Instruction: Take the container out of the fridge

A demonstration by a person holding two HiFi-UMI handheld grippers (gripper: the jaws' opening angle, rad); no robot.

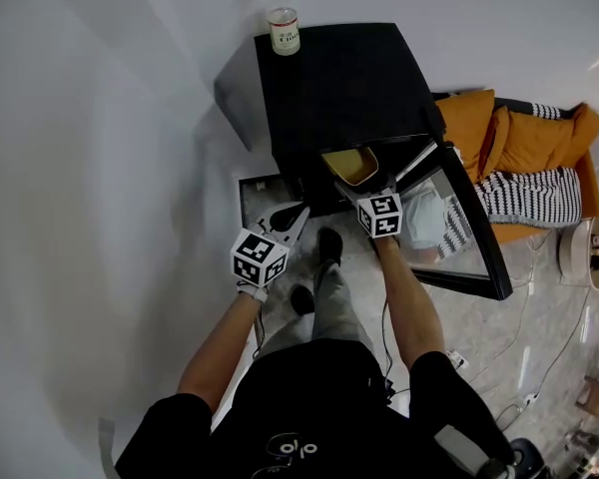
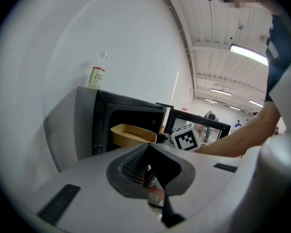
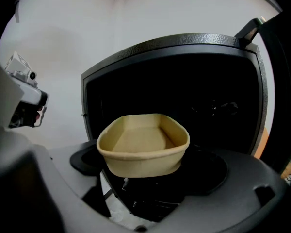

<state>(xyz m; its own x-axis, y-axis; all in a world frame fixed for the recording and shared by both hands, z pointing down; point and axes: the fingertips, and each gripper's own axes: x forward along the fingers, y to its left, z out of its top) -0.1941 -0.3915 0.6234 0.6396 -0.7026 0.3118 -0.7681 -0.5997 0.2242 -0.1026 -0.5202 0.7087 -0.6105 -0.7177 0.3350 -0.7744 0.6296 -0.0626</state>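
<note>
Container (image 1: 351, 165) – a shallow tan tub with nothing inside – is sitting at the mouth of the black fridge (image 1: 339, 88), just above the middle of the head view. Its near end is projecting out of the dark opening and resting on no shelf that shows. The right gripper (image 1: 367, 193) is holding it there: in the right gripper view its jaws are standing wide, one on each side of the tub's near end, pressing against it. The fridge door (image 1: 474, 267) is standing open toward the right of the frame, its glass panel reflecting the room.

A bottle (image 1: 284, 30) with a pale label is standing upright on the fridge's top, at the corner nearest the upper middle of the frame, beside the white wall.

The left gripper (image 1: 288, 218) is hovering left of centre, near the fridge's lower front and apart from the container – its jaws are lying together with nothing between them. Orange cushions (image 1: 524, 133) are lying at the right edge, behind the door.
</note>
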